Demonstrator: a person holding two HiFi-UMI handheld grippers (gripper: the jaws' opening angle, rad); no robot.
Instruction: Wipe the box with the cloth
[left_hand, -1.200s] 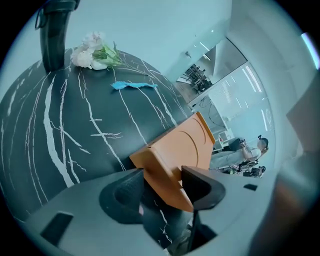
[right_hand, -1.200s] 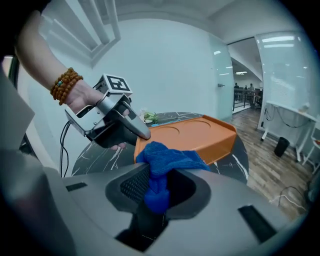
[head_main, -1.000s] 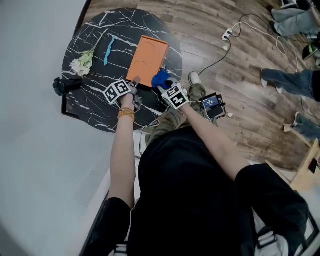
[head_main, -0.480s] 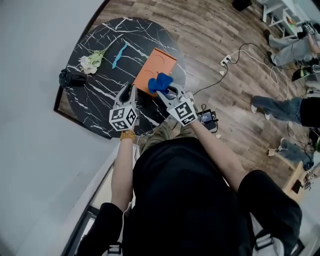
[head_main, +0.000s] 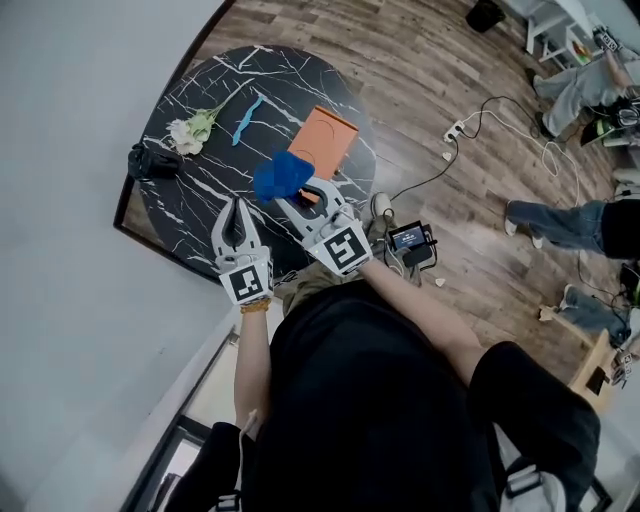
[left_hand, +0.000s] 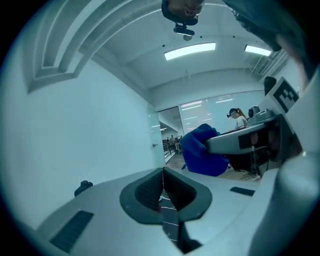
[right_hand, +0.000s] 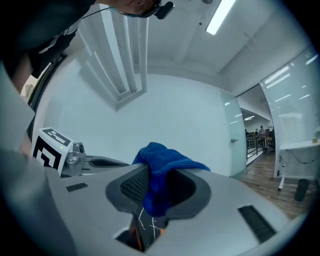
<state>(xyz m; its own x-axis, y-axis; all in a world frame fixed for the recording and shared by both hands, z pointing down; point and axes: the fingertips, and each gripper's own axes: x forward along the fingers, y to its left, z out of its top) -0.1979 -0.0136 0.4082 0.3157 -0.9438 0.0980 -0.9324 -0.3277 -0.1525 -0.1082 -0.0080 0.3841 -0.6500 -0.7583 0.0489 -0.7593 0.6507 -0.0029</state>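
No readable text, label or number shows anywhere.

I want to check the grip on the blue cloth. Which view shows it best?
The right gripper view: the blue cloth is pinched between the jaws of the right gripper, close up. The head view shows only a small bunch at that gripper's tip. The left gripper view shows it side-on, partly behind a jaw.

Near corner of the orange box (head_main: 327, 138) hidden behind the cloth (head_main: 281, 177)
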